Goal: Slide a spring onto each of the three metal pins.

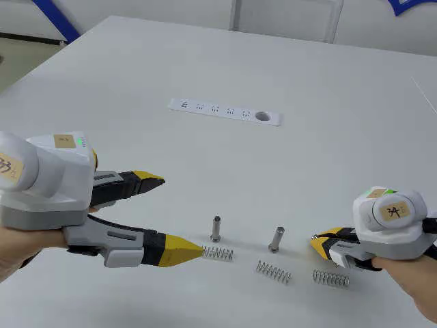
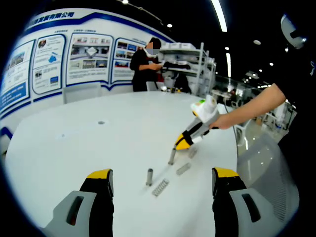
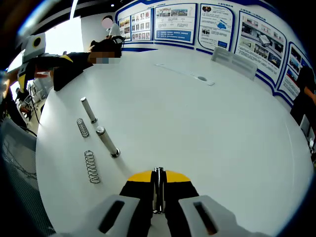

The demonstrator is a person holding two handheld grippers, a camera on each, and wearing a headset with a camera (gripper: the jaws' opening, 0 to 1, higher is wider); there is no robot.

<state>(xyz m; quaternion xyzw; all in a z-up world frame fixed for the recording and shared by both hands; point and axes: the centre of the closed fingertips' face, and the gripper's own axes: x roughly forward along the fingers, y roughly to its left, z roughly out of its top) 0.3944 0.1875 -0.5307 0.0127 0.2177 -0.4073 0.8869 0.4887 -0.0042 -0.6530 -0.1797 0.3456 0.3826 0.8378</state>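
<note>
— Left gripper (image 1: 181, 215) sits closest, low at the left in the head view. Its fingers (image 1: 179, 250) are spread wide, and the lower yellow tip is just beside the left spring (image 1: 218, 253).
— What's under it all?
— White surface (image 1: 307, 157), carrying everything else.
— And the right gripper?
— Right gripper (image 1: 316, 241) is low at the right. Its fingers are closed on the third pin (image 3: 158, 195), a thin shiny rod pinched between the yellow tips in the right gripper view.
— Anything further back?
— Only a white power strip (image 1: 225, 111), flat on the surface, well beyond the pins.
— The other pins?
— Left pin (image 1: 216, 229) and right pin (image 1: 276, 239) stand on the surface between the two grippers, near each other but apart, both without a spring.
— The springs?
— All three lie flat on the near side of the pins. The left spring is by the left pin's base and the middle spring (image 1: 273, 272) is just before the right pin. The right spring (image 1: 331, 278) lies just below the right gripper's fingers.
</note>
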